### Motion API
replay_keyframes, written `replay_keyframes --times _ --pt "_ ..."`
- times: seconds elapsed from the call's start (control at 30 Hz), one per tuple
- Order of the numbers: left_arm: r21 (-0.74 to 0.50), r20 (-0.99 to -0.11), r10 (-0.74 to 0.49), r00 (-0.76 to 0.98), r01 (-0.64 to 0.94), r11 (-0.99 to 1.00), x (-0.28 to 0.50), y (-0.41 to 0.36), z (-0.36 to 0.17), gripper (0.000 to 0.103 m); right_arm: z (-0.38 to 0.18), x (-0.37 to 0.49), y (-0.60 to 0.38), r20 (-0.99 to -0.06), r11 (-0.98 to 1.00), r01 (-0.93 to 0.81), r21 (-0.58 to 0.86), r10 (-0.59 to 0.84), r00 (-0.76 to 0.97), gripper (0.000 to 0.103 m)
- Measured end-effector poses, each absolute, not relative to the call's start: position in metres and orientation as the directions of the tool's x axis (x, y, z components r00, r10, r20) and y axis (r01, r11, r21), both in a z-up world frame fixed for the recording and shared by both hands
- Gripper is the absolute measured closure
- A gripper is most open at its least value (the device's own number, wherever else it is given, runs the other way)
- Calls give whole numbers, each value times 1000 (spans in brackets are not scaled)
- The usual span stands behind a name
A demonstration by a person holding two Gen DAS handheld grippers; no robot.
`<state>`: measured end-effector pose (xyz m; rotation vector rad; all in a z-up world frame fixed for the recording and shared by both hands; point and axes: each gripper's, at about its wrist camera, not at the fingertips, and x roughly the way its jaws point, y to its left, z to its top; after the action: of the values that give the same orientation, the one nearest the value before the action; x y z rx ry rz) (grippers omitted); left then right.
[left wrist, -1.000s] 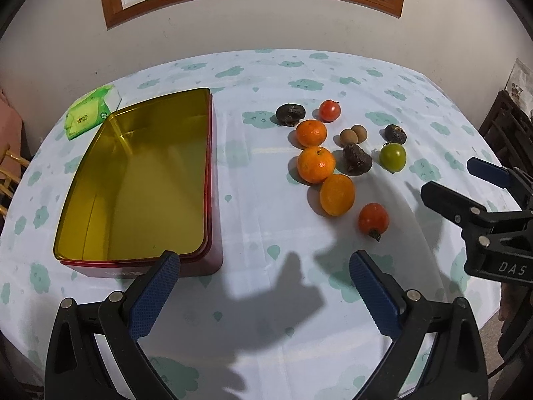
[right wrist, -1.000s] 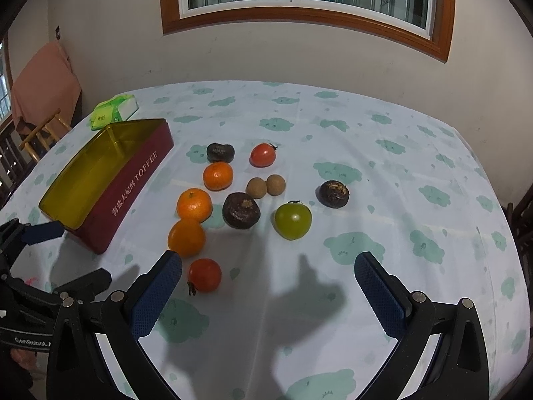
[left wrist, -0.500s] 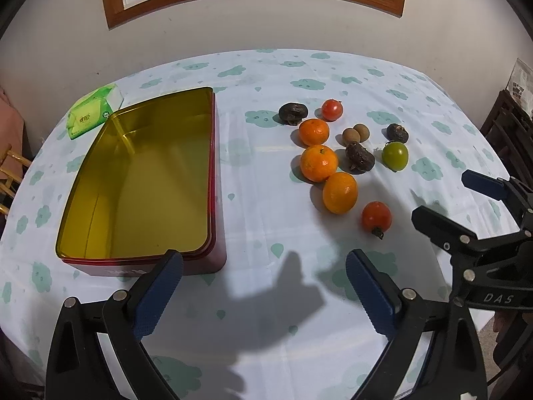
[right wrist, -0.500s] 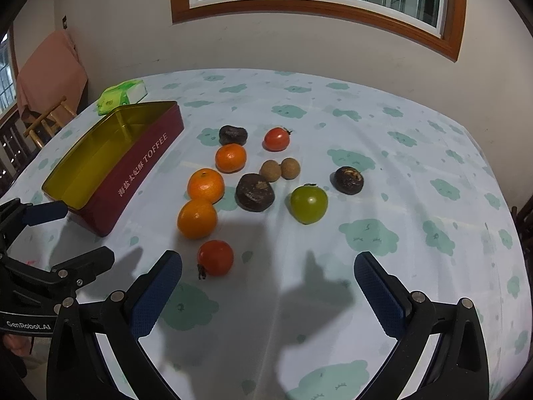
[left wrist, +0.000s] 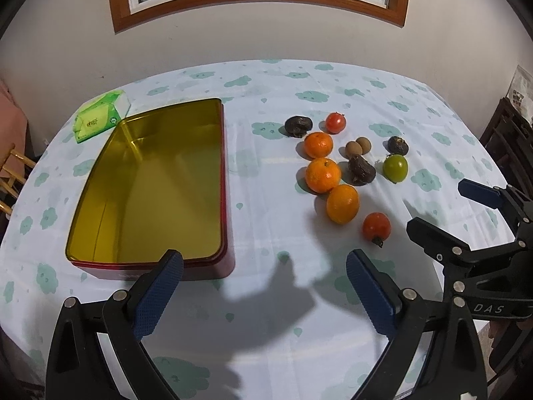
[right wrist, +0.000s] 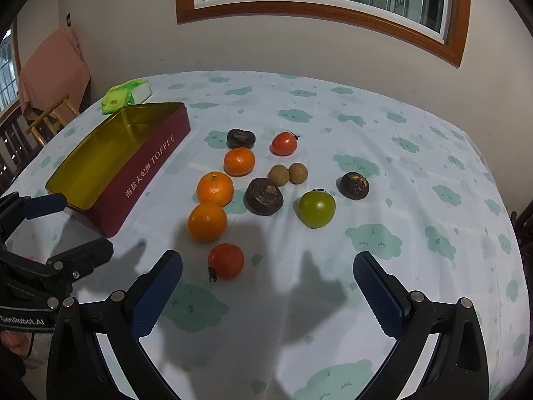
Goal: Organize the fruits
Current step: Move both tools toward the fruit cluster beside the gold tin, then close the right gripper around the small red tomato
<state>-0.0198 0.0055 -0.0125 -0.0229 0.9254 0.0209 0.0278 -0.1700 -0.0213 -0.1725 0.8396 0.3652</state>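
Shadows of both grippers fall on the tablecloth (right wrist: 366, 106) in front of the fruit, dimming the cloth but covering none of it. The tin (left wrist: 220, 180) has its near rim partly hidden behind the left gripper (left wrist: 263, 286) in the left view; its red side reads TOFFEE in the right view, and its gold inside holds nothing. What the three dark brown fruits are cannot be made out.

Counted in the right view: three oranges (right wrist: 215, 189), two red tomatoes (right wrist: 226, 261), one green tomato (right wrist: 316, 208), two small tan round fruits (right wrist: 279, 175) touching each other, and three dark fruits (right wrist: 264, 196). All eleven lie loose on the cloth to the right of the tin, well apart from it.

Left gripper hovers with its jaws spread wide, empty, just before the tin's near corner. Right gripper (right wrist: 266, 286) is likewise spread and empty, the nearest red tomato lying just ahead of its left finger.

A green tissue pack (left wrist: 100, 120) lies beyond the tin. A chair with a pink cloth (right wrist: 50, 66) stands off the table's left edge. Nothing lies between the fruit and the tin.
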Motion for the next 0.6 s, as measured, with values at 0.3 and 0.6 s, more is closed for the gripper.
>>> replay_keyframes --times 0.3,0.6 --pt "0 -790 32 612 -53 999 -21 15 -9 6 -21 28 -166 -758 922 -386 -7 247 603 11" --pt "8 -785 50 617 -71 997 -19 24 -8 6 -38 31 -162 -776 922 -386 16 255 577 33"
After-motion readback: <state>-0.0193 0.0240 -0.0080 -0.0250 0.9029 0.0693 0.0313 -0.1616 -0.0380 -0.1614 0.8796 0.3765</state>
